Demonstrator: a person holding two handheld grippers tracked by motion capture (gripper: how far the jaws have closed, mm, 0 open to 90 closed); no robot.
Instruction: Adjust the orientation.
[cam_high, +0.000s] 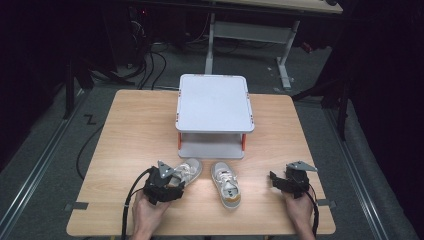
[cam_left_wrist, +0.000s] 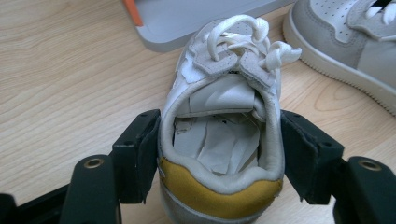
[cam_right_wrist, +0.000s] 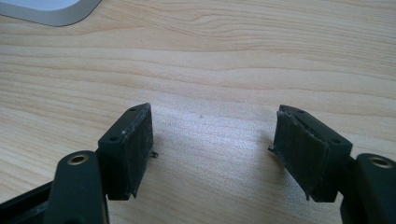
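A small white and grey shoe with a yellow heel patch (cam_left_wrist: 219, 196) lies on the wooden table, heel toward me. My left gripper (cam_left_wrist: 219, 158) is shut on it, one pad pressed against each side of the heel collar. In the high view this shoe (cam_high: 190, 169) pokes out ahead of the left gripper (cam_high: 177, 184), toe toward the shelf. The matching second shoe (cam_high: 226, 184) lies just to its right, apart from both grippers, and its side also shows in the left gripper view (cam_left_wrist: 345, 37). Farther right, my right gripper (cam_high: 274, 181) rests low over bare wood, open (cam_right_wrist: 212, 140) with nothing between its pads.
A white two-level shelf stand (cam_high: 213, 102) with orange posts occupies the table's far middle; its lower tray (cam_left_wrist: 187, 18) lies just beyond the held shoe. The table (cam_high: 140, 125) has bare wood left and right of the stand. Cables and desk legs lie on the floor behind.
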